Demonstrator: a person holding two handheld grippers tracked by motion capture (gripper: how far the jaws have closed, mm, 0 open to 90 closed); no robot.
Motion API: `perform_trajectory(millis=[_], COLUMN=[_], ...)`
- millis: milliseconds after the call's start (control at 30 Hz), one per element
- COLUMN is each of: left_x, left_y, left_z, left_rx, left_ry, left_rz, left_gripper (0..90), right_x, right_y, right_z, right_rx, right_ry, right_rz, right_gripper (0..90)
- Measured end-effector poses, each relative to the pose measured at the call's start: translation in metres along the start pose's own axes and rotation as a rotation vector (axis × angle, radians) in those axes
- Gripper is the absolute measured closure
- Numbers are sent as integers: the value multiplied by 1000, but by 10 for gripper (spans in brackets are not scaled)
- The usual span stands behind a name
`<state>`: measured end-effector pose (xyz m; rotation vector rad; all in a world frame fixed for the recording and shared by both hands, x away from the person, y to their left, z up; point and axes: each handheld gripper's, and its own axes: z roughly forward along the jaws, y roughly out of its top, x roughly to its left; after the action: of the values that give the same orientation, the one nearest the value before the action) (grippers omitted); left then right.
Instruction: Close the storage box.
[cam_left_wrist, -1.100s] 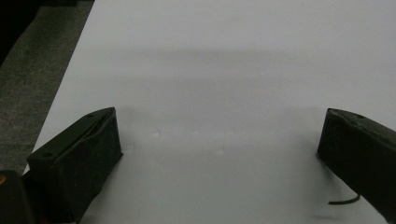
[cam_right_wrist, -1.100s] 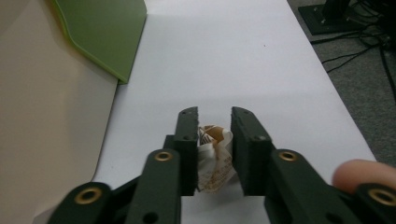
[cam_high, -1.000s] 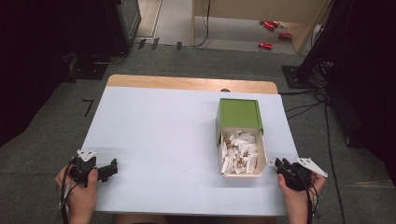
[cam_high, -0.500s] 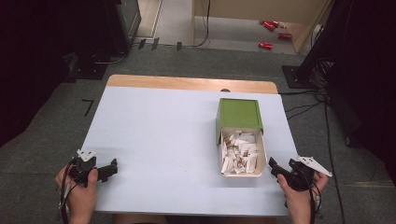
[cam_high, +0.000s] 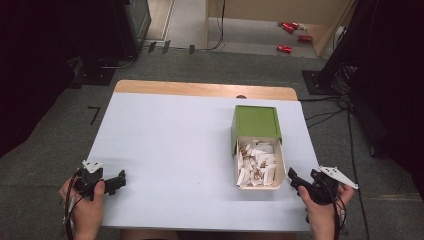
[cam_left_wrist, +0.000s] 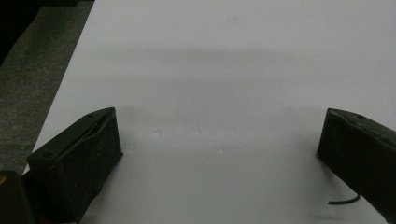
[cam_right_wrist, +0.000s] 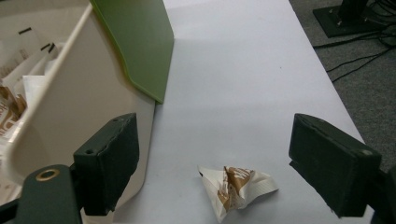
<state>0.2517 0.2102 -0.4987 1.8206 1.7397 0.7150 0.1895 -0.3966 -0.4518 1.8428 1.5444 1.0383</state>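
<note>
Crumpled white-and-brown paper sachet (cam_right_wrist: 237, 185) is lying on the pale blue tabletop (cam_right_wrist: 243, 70), just beside the cream drawer of the green box (cam_right_wrist: 70, 107). We're holding the right gripper (cam_right_wrist: 224, 172) with its jaws spread wide, the sachet sitting between them, nearer the left jaw, untouched. Our left gripper (cam_left_wrist: 219, 154) is resting released over bare table.
</note>
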Motion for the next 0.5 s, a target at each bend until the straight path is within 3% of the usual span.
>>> perform_trajectory(millis=[500], left_x=[0], left_y=[0], left_z=[0], left_rx=[-1], left_ry=[0], left_rz=[-1], left_gripper=[0], right_x=[13], right_y=[15], right_z=[-20], right_rx=[-50], right_ry=[-5], right_rz=[1], right_gripper=[224])
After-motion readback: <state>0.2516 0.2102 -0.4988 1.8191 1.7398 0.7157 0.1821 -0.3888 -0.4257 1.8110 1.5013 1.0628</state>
